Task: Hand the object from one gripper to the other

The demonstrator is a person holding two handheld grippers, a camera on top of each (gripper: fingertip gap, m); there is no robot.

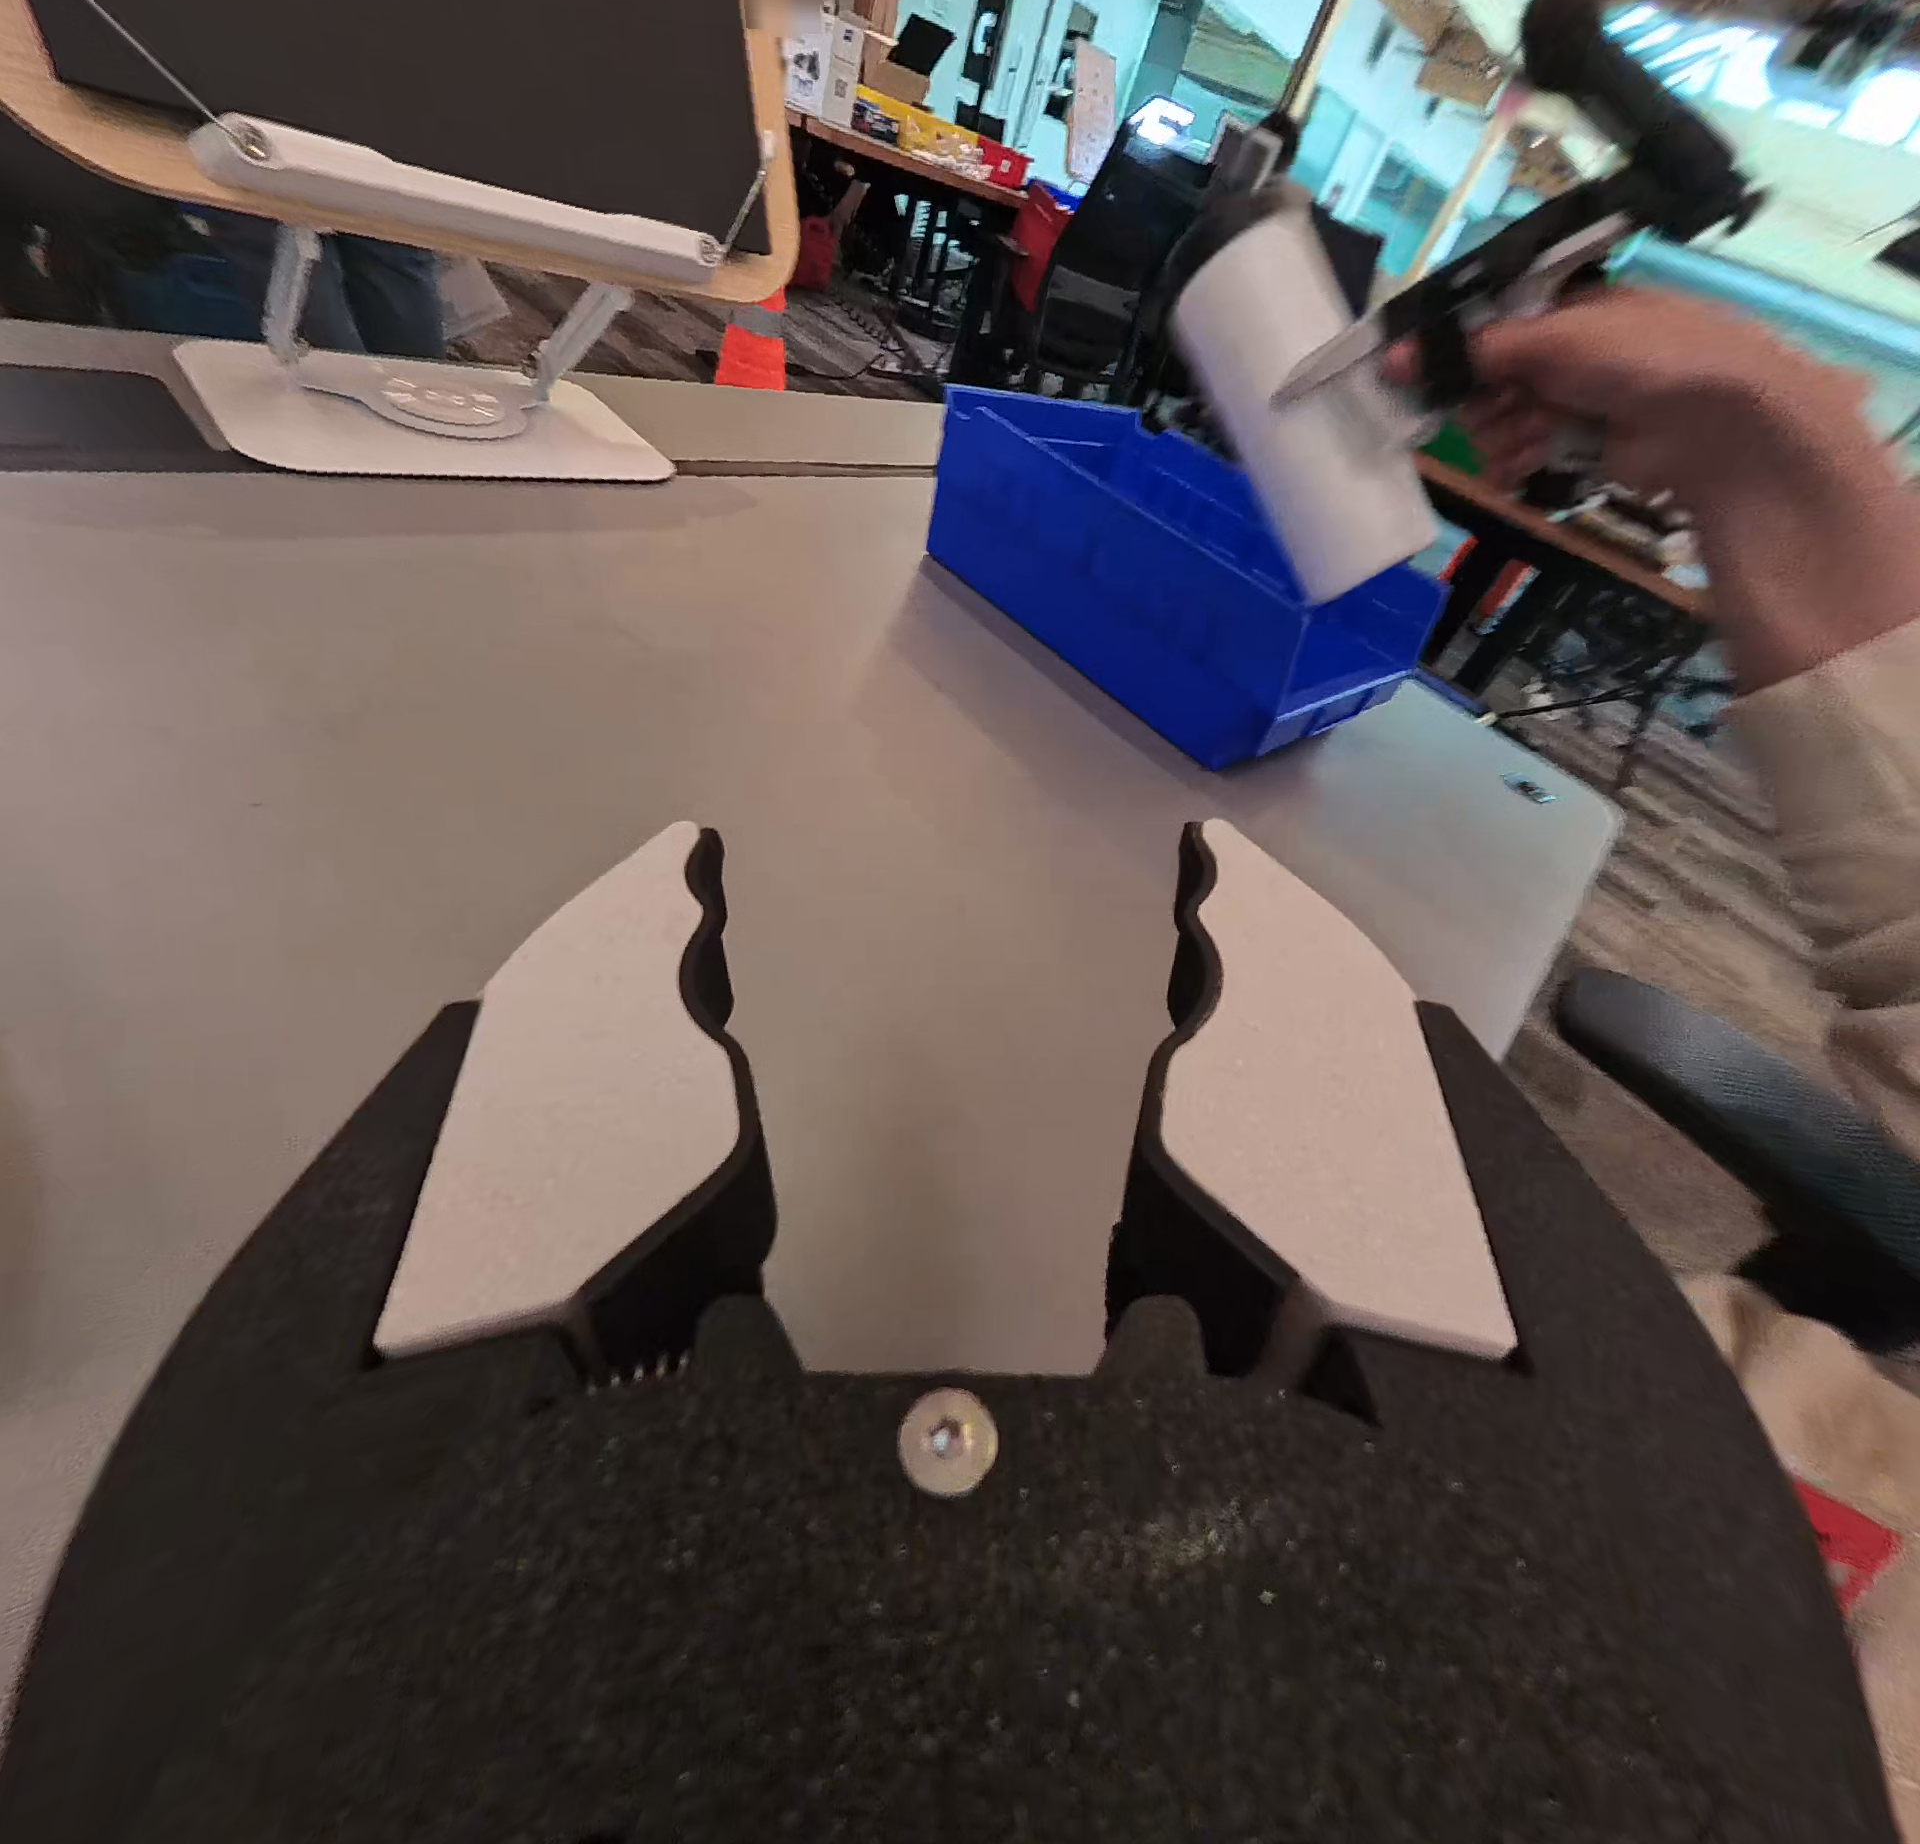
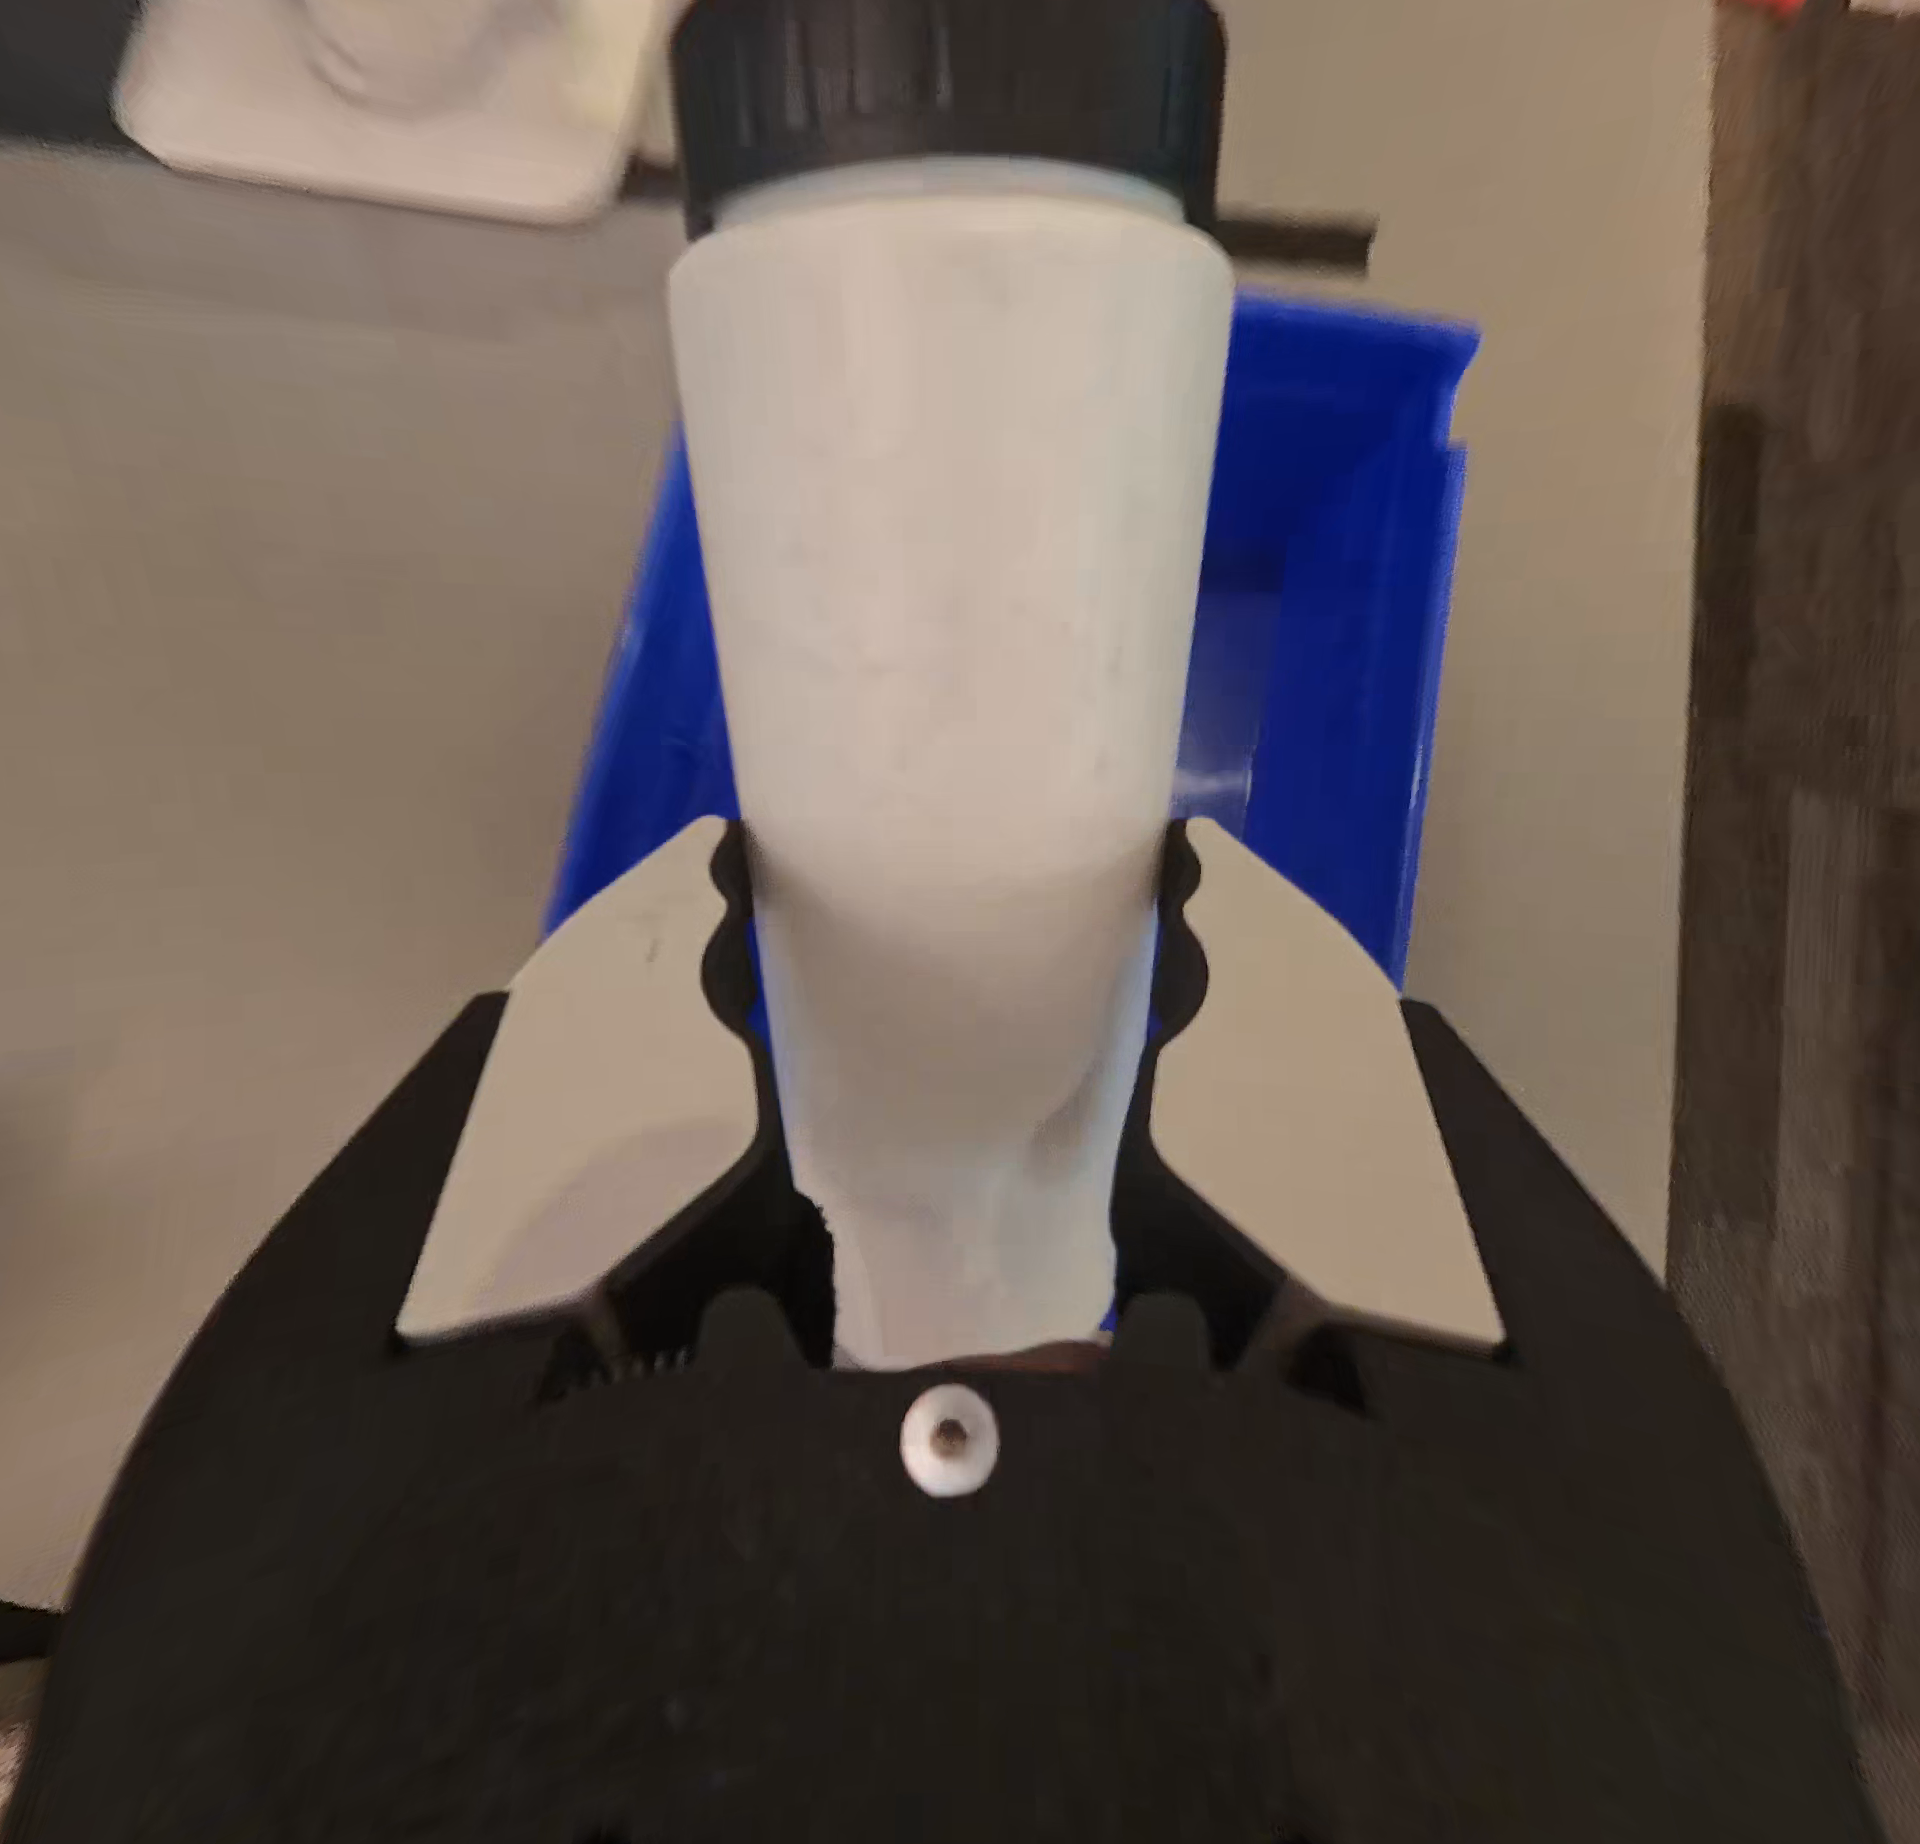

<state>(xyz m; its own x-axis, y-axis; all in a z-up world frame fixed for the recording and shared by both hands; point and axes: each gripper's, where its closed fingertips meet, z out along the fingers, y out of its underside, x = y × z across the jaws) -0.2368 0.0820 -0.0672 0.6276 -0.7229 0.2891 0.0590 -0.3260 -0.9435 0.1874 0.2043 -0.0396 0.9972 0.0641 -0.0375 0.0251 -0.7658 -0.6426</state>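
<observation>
A white plastic bottle (image 2: 951, 589) with a black screw cap (image 2: 945, 69) is held between the fingers of my right gripper (image 2: 954, 838), which is shut on its lower body. In the left wrist view the same bottle (image 1: 1299, 381) hangs tilted in the air at the upper right, above the blue bin (image 1: 1153, 568), held by the right gripper (image 1: 1351, 350) in a person's hand (image 1: 1704, 464). My left gripper (image 1: 948, 838) is open and empty, low over the grey table (image 1: 468, 755), well short of the bottle.
A blue plastic bin (image 2: 1340, 568) stands on the table's far right part. A tablet stand with a white base (image 1: 416, 412) is at the back left. The table's right edge (image 1: 1558, 921) drops to the floor, with an office chair (image 1: 1756, 1129) beside it. There is about 45 centimetres between the tips of the two grippers.
</observation>
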